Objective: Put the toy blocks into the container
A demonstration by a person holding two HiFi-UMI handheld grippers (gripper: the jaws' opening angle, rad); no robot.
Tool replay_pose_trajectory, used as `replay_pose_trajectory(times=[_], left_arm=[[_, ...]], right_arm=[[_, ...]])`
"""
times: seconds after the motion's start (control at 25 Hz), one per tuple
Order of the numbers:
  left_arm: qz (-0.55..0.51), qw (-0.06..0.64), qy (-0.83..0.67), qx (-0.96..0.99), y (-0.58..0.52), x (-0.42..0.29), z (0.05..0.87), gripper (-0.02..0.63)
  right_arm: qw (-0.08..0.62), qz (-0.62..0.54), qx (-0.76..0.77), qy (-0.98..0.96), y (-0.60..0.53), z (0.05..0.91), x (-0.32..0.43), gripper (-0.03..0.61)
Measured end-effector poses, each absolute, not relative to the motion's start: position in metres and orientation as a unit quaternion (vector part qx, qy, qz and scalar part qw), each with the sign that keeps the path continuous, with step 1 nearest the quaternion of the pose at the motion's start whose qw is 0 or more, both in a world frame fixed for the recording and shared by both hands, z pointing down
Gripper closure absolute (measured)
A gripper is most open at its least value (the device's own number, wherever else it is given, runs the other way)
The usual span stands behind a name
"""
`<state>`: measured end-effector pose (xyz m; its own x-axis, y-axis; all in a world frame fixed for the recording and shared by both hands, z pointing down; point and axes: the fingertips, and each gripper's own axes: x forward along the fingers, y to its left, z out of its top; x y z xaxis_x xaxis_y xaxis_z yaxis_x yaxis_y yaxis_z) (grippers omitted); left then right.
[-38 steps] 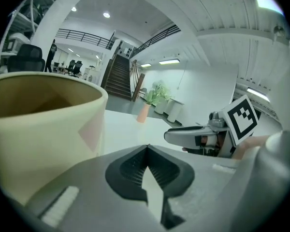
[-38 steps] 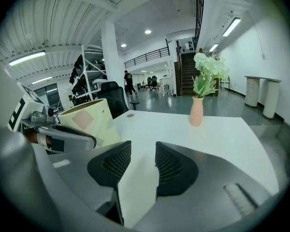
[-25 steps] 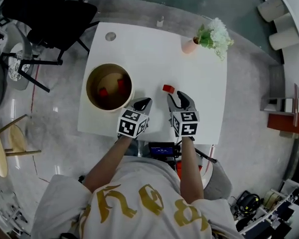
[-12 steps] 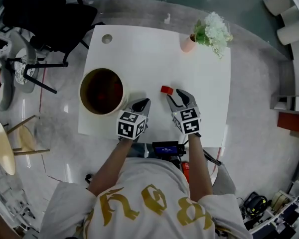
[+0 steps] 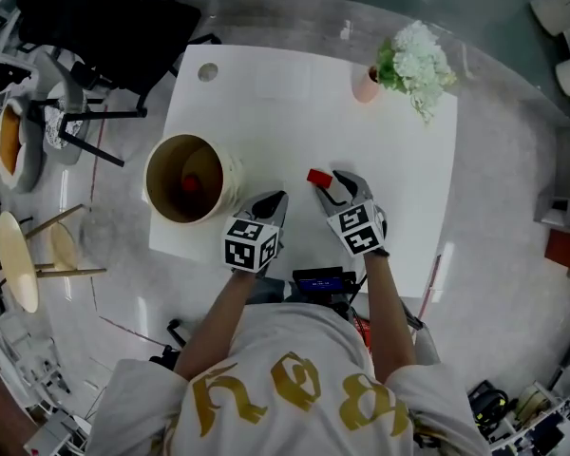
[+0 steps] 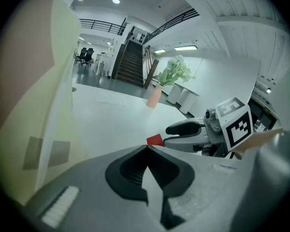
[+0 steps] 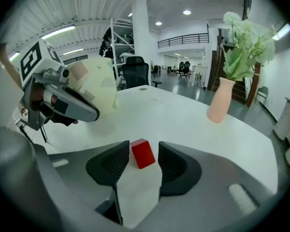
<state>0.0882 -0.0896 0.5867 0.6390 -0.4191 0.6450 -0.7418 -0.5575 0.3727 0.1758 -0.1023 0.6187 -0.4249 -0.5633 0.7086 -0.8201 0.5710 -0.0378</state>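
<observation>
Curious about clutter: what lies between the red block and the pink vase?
Nothing: in the head view, only bare white table separates the red block from the pink vase.

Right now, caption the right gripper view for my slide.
Right gripper, jaws just opened wider, straddles the red block on the table without gripping it.

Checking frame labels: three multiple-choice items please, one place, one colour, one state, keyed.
1. The vase is: A pink; B blue; C black.
2. The red block on the table lies: A against the vase; B between the right gripper's jaws; C at the table's far edge.
3. The left gripper's jaws are: A wide apart; B together, empty; C clamped on a block.
Key: 1 A, pink in the right gripper view. 2 B, those jaws, just opened wider, stand apart around it. 3 B, the left gripper view shows them meeting.
</observation>
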Motion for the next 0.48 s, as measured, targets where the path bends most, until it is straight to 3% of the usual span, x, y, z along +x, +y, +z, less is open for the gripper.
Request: replay_pose_trajectory(times=[0.48], left_arm=[[0.260, 0.333, -0.366, 0.829, -0.095, 0.091, 0.597, 0.612]], right_arm=[[0.367, 0.131, 0.328, -0.860, -0.107, 0.640, 0.164, 0.389]])
